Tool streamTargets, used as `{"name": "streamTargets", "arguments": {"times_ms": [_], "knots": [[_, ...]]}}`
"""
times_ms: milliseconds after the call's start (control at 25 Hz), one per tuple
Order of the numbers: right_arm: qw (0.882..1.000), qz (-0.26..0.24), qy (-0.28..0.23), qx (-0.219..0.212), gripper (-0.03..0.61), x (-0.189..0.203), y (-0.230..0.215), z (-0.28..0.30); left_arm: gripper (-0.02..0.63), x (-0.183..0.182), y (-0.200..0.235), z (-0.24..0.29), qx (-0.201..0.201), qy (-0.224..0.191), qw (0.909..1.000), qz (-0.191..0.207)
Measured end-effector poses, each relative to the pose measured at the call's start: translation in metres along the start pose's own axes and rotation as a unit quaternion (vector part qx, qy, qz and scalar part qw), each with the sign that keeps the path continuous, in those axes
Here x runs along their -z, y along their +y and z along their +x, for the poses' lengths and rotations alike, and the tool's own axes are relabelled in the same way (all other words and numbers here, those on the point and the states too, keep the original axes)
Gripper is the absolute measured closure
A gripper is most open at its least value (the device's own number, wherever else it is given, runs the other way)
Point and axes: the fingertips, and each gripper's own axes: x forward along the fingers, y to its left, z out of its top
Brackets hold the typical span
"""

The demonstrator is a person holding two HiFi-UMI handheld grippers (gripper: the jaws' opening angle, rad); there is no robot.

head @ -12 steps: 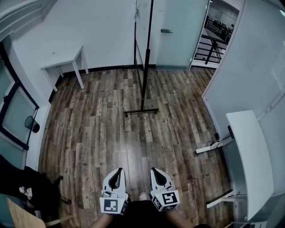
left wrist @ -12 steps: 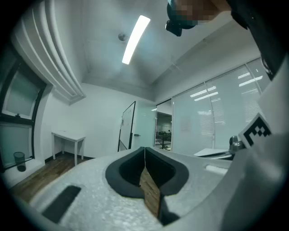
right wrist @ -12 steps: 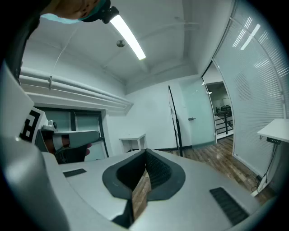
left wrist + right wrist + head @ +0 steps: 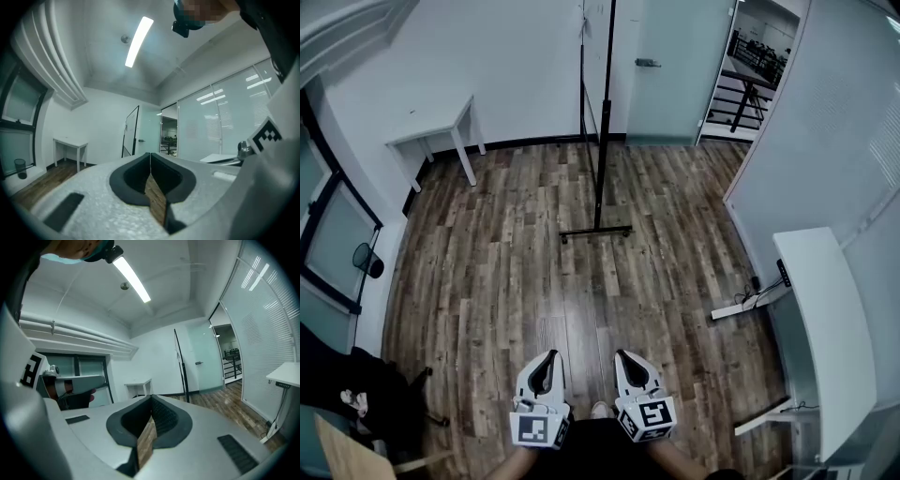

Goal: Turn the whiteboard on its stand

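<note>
The whiteboard (image 4: 602, 112) stands edge-on across the room on a black stand with a wheeled foot bar (image 4: 595, 231). It also shows far off as a dark-framed panel, the whiteboard (image 4: 131, 132) in the left gripper view and the whiteboard (image 4: 182, 366) in the right gripper view. My left gripper (image 4: 546, 362) and right gripper (image 4: 629, 357) are held side by side low in front of me, far from the board. In each gripper view the jaws meet at the tips, left gripper (image 4: 150, 154) and right gripper (image 4: 151, 399), with nothing between them.
A small white table (image 4: 431, 120) stands against the far left wall. A long white desk (image 4: 825, 319) runs along the glass wall at right, with cables at its foot. A glass door (image 4: 675, 66) is behind the board. A black bin (image 4: 366, 261) sits at left.
The view has shifted a touch, so the board's foot sits slightly higher in the picture. Both grippers stay low, together and shut.
</note>
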Motion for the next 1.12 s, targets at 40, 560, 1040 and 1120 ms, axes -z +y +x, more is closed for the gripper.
{"name": "streamTargets", "arguments": {"times_ms": [40, 560, 1040, 1120], "knots": [[1.0, 0.004, -0.002, -0.001, 0.566, -0.002, -0.001, -0.002, 0.595, 0.0, -0.003, -0.001, -0.001, 0.001, 1.0, -0.001], [1.0, 0.01, -0.021, -0.022, 0.565, -0.001, -0.017, -0.013, 0.595, 0.019, -0.025, -0.008, -0.021, 0.021, 0.9995, 0.006], [1.0, 0.009, -0.015, -0.019, 0.565, -0.01, -0.056, 0.067, 0.595, 0.026, 0.003, 0.091, -0.006, 0.02, 0.9997, -0.008], [1.0, 0.004, -0.017, -0.017, 0.565, -0.017, -0.065, 0.089, 0.595, 0.025, 0.012, 0.116, -0.002, 0.018, 0.9998, -0.009]]}}
